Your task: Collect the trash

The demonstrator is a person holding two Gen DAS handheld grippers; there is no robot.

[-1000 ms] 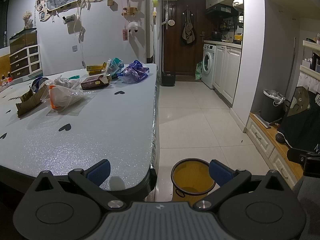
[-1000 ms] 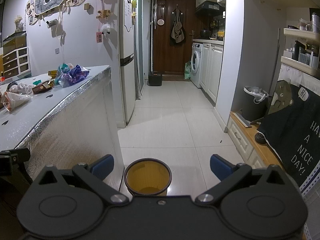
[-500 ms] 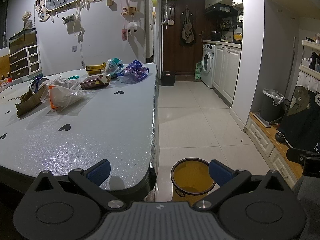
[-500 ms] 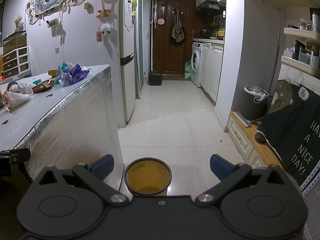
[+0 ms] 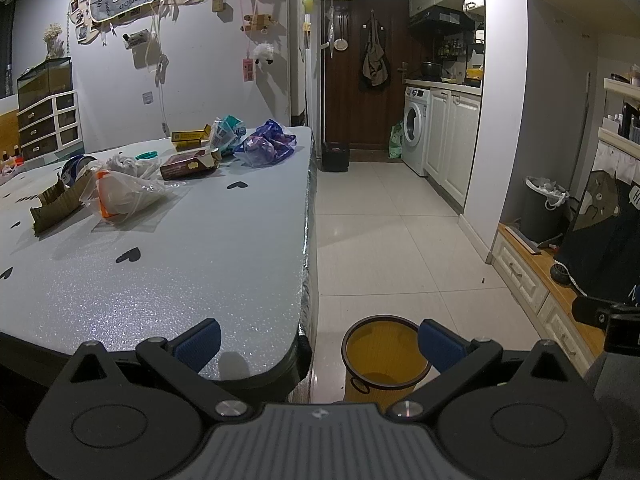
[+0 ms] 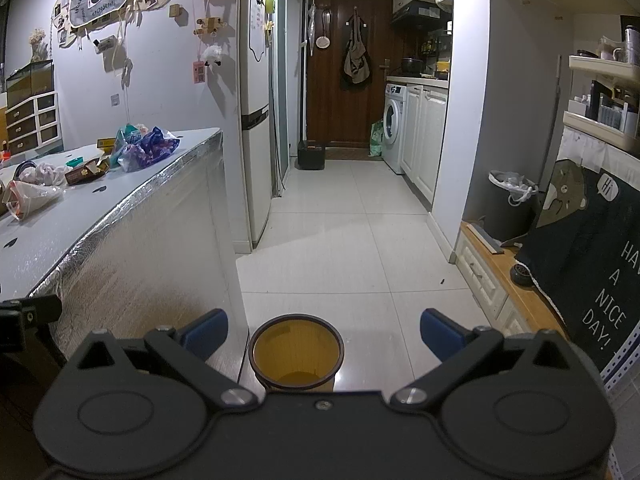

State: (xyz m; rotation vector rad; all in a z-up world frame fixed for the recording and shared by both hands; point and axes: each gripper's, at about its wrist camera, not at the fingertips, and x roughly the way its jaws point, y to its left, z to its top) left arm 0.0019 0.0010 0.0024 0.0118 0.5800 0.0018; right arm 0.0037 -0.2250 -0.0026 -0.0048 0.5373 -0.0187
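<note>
Both tongs are spread wide with nothing in them: the left gripper (image 5: 318, 340) sits at the bottom of its frame over the near corner of the grey table (image 5: 192, 264), and the right gripper (image 6: 324, 330) hangs low over the white tile floor (image 6: 352, 232). The yellow bin (image 6: 296, 350) stands on the floor right between the right one's 2 blue pads (image 6: 206, 330), just beside the table's foil-wrapped side. All the trash is way up in the upper left of the left view: a clear plastic bag (image 5: 124, 196), torn cardboard (image 5: 56, 208), a brown box (image 5: 188, 164) and a purple wrapper (image 5: 266, 148).
</note>
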